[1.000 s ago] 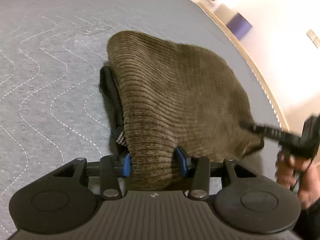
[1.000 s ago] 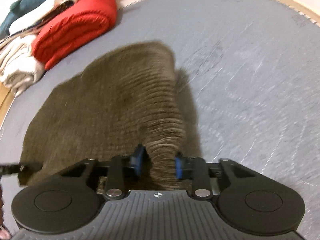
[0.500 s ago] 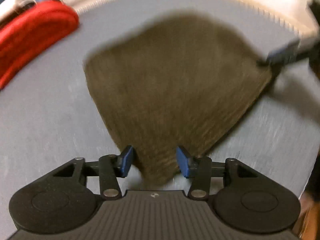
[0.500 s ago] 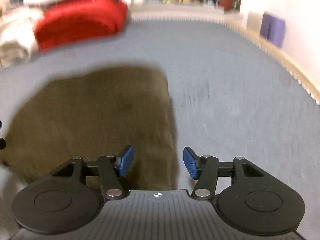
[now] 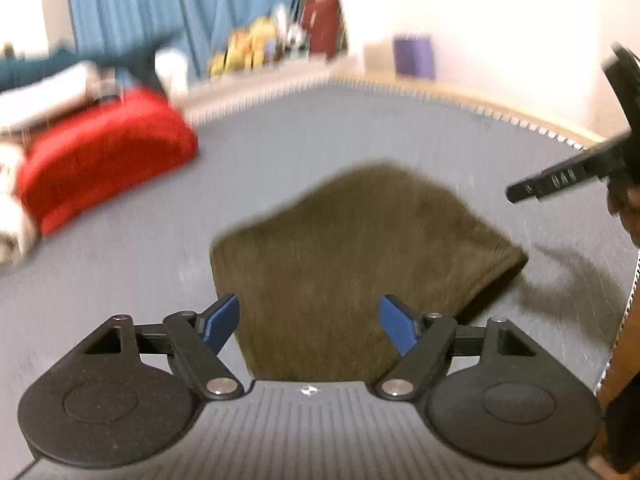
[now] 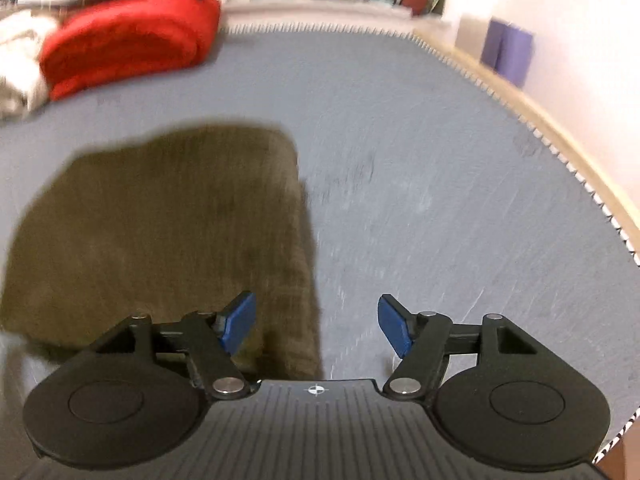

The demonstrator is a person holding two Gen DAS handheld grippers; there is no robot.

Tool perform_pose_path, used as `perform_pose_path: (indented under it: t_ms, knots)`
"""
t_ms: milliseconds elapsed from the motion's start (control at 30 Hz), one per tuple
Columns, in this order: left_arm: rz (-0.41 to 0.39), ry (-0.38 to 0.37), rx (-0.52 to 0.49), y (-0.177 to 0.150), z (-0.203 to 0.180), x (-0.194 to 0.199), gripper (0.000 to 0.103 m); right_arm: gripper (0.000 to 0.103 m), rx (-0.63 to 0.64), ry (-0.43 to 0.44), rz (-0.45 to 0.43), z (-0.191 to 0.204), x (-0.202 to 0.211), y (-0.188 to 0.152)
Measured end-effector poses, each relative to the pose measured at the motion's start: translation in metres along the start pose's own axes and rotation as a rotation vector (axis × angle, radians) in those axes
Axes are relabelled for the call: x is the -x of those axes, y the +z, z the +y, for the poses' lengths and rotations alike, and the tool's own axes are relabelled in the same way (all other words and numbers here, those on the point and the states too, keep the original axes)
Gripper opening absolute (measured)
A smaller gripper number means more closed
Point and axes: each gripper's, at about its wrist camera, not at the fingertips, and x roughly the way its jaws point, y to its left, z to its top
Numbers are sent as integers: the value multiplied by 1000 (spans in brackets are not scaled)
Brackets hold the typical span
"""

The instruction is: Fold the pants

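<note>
The brown corduroy pants [image 5: 360, 256] lie folded into a compact bundle on the grey quilted surface [image 5: 304, 136]. My left gripper [image 5: 310, 322] is open and empty, raised above the near edge of the bundle. My right gripper [image 6: 318, 326] is open and empty, above the bundle's right edge; the pants [image 6: 160, 224] fill the left of its view. The right gripper's arm also shows in the left wrist view [image 5: 568, 176], at the far right. Both views are motion-blurred.
A folded red garment [image 5: 100, 160] lies at the back left with white and teal clothes behind it; it also shows in the right wrist view [image 6: 128, 40]. A purple box [image 6: 506, 54] stands by the wall past the surface's right edge.
Both grippers let go of the pants, opened wide and pulled back and up. The pants now lie flat as a folded bundle.
</note>
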Motion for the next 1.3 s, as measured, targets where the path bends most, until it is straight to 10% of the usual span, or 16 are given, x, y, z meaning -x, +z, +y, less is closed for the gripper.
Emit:
perform_pose_path:
  t_ms: [200, 333, 600, 1300]
  knots:
    - [-93, 58, 107, 30, -7, 43, 101, 102, -167, 31, -171, -12, 62, 23]
    - [-25, 80, 242, 28, -16, 57, 102, 102, -183, 92, -209, -8, 83, 15]
    - [179, 239, 362, -23, -33, 18, 103, 102, -116, 99, -90, 7, 44, -39]
    - [347, 171, 479, -45, -27, -36, 103, 102, -22, 140, 5, 27, 16, -36]
